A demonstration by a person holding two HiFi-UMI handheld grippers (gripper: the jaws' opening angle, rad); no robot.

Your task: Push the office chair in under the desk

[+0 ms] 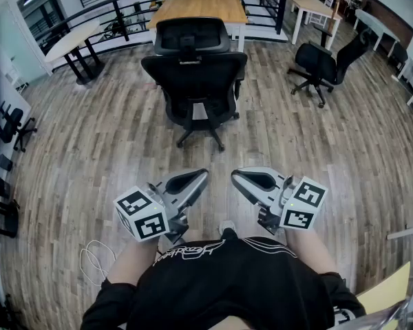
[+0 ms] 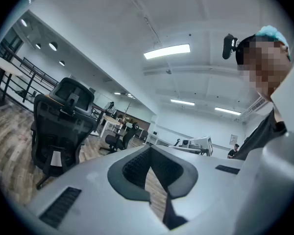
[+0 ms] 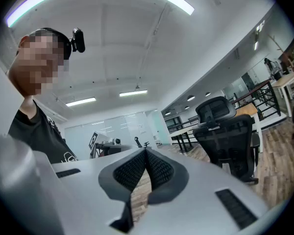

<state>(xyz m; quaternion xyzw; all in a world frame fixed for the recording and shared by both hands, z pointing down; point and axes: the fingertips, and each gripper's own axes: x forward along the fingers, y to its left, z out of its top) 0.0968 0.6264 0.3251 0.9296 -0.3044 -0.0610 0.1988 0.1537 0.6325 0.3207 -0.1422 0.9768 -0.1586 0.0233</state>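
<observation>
A black office chair (image 1: 195, 74) stands on the wood floor with its back toward me, just in front of a wooden desk (image 1: 201, 9). It also shows at the left in the left gripper view as the chair (image 2: 59, 126) and at the right in the right gripper view as the chair (image 3: 230, 138). My left gripper (image 1: 201, 177) and right gripper (image 1: 238, 177) hang close to my body, well short of the chair, tips angled toward each other. Both are shut with nothing between their jaws.
A second black chair (image 1: 325, 64) stands at the right near a white table (image 1: 311, 4). A dark-legged desk (image 1: 72, 43) is at the back left, with a black railing (image 1: 124, 9) behind. A white cable (image 1: 96, 256) lies on the floor by my left side.
</observation>
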